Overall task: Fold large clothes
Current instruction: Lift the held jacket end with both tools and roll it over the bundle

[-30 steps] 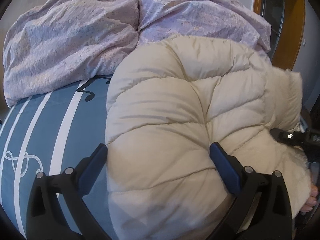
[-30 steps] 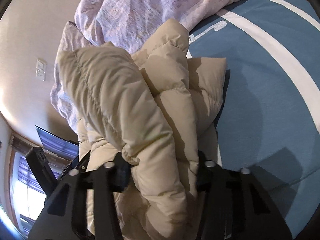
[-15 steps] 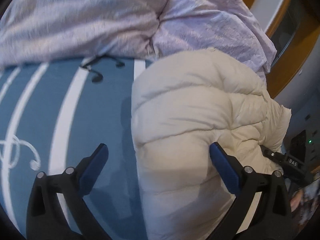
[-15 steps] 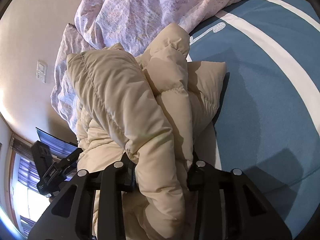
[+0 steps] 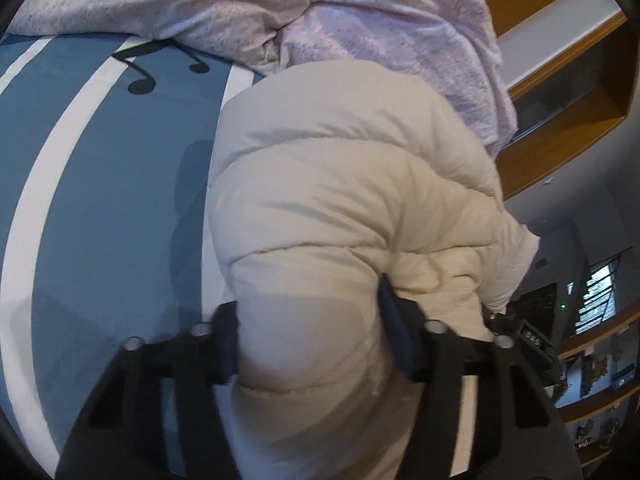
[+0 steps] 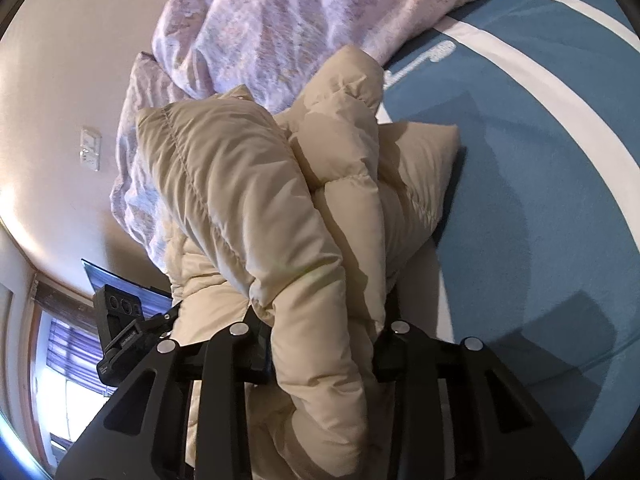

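A cream quilted puffer jacket (image 5: 340,184) lies bunched on a blue bed sheet with white stripes (image 5: 100,200). In the left wrist view my left gripper (image 5: 308,328) has a thick roll of the jacket between its blue pads; its jaws are closing and press into the padding. In the right wrist view the jacket (image 6: 240,200) rises in folded layers, and my right gripper (image 6: 324,340) squeezes a fold of it, its jaws still closing. Each gripper shows at the edge of the other's view: the right gripper (image 5: 528,336) and the left gripper (image 6: 120,328).
A crumpled lilac duvet (image 5: 280,8) is heaped at the far side of the bed, right behind the jacket (image 6: 280,20). Wooden shelving (image 5: 560,80) stands to the right. A wall switch (image 6: 90,148) and a window (image 6: 60,360) are on the left.
The left gripper swung and rolled along the jacket, then narrowed its wide jaws onto a roll of it. The right gripper tightened a little on its fold without moving.
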`<action>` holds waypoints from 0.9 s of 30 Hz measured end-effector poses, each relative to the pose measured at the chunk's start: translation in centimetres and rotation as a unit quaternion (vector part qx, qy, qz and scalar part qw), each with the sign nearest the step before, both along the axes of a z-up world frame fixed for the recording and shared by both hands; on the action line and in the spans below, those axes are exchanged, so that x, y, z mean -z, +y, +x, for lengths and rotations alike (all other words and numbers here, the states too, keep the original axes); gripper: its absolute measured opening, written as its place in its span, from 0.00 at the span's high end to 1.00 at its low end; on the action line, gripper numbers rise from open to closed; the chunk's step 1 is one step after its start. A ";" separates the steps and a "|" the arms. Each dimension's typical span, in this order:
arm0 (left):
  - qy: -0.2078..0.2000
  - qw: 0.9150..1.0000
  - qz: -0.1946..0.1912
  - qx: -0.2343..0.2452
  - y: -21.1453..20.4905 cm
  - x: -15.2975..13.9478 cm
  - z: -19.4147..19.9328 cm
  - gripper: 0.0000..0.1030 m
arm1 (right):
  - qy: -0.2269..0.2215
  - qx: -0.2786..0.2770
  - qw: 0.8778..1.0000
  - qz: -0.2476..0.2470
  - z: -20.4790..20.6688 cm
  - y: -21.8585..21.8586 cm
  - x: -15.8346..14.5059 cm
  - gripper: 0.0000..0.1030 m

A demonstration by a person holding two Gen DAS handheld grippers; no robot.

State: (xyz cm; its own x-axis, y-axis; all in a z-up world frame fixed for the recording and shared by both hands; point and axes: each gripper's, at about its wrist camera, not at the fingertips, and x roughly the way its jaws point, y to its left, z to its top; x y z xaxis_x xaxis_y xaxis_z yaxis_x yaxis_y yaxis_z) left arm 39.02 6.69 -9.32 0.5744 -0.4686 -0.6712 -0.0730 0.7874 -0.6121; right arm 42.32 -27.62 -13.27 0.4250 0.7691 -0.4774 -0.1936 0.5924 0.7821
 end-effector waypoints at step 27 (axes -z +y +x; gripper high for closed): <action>-0.041 0.990 0.052 -0.125 15.8 -2.4 -0.6 0.59 | -0.046 -0.089 0.995 -0.020 6.9 17.9 -2.6 0.74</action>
State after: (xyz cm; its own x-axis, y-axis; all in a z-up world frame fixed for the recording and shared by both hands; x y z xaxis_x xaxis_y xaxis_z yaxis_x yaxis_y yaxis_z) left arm 38.39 22.52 -6.88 0.7183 -0.2361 -0.6545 -0.2262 0.8104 -0.5405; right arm 49.19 -9.75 -10.62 0.3275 0.8176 -0.4735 -0.3681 0.5720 0.7330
